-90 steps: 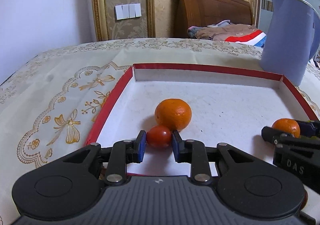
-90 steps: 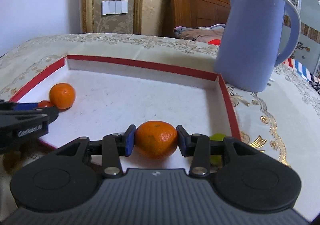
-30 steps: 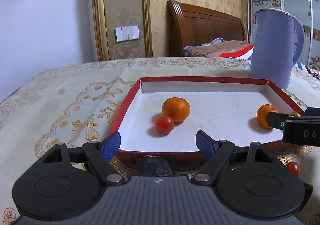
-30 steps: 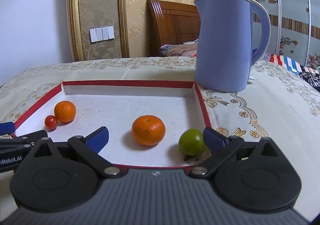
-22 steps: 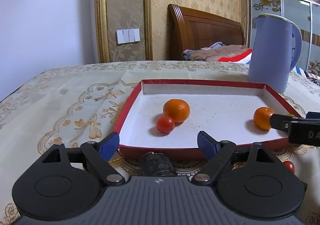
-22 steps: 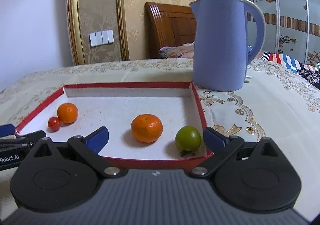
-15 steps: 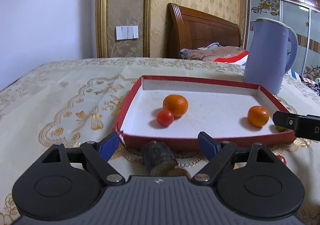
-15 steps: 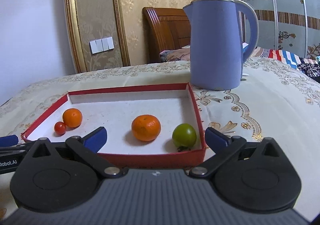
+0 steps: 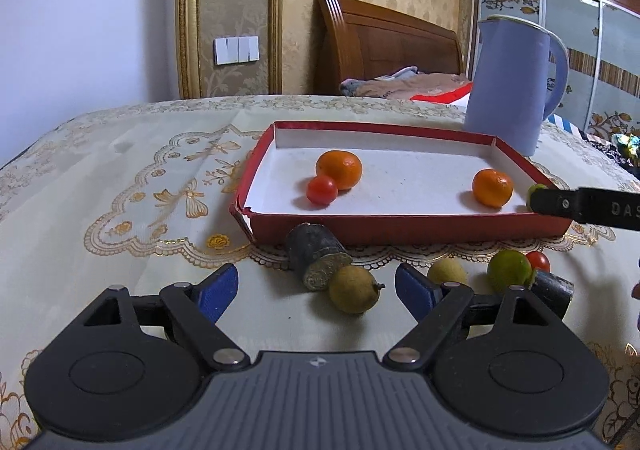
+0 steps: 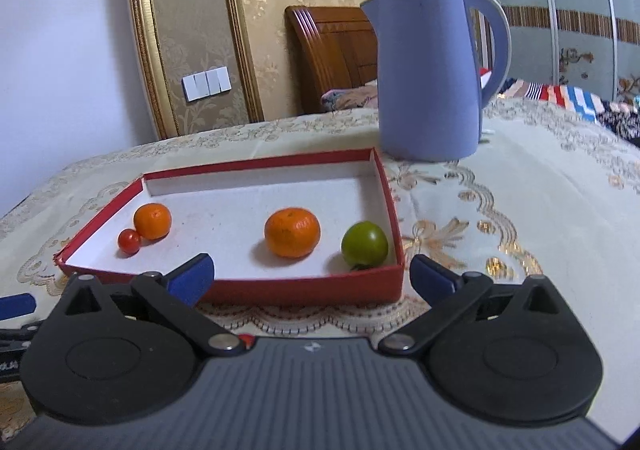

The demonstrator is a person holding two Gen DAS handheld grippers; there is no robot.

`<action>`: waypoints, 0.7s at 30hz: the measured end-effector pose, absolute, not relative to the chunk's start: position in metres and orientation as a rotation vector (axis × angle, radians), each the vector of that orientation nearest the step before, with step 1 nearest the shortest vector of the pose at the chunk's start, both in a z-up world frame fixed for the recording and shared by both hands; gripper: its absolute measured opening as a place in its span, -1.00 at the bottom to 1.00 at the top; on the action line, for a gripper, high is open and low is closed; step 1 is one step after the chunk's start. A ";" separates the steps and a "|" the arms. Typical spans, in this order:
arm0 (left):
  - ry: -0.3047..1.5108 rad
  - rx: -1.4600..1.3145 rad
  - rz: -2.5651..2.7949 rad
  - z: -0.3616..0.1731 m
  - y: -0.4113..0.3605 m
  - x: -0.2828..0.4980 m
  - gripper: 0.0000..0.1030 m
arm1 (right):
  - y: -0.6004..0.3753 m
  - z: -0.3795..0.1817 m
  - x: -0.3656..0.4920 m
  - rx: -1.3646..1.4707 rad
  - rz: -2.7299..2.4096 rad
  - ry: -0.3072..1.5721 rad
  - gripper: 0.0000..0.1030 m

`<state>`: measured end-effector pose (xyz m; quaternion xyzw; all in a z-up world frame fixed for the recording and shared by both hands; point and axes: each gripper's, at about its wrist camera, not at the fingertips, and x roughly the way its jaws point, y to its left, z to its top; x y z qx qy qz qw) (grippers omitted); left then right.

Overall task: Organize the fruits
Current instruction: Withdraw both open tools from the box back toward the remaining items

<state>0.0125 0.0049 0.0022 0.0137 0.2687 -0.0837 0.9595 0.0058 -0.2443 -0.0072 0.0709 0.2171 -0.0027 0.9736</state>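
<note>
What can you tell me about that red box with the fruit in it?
The red box is a shallow, open, rectangular tray, seemingly cardboard: red outside walls, white inside. It lies flat on the patterned tablecloth. Its near left corner looks torn. Inside lie two oranges, a small red tomato touching the left orange, and a green tomato in the near right corner.
</note>
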 end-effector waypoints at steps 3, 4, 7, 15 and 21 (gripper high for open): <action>0.557 0.033 -0.174 0.001 0.004 0.013 0.67 | -0.249 -0.009 0.000 0.166 -0.005 0.446 1.00; 0.564 0.036 -0.173 0.000 0.003 0.013 0.67 | -0.249 -0.011 -0.002 0.171 -0.003 0.452 1.00; 0.580 0.042 -0.170 -0.001 0.002 0.016 0.67 | -0.252 -0.019 -0.008 0.187 0.024 0.498 1.00; 0.658 0.029 -0.156 -0.008 0.004 0.027 0.70 | -0.261 -0.020 -0.028 0.238 0.059 0.443 1.00; 0.661 0.046 -0.153 -0.009 0.001 0.026 0.74 | -0.248 -0.019 -0.030 0.160 0.092 0.448 1.00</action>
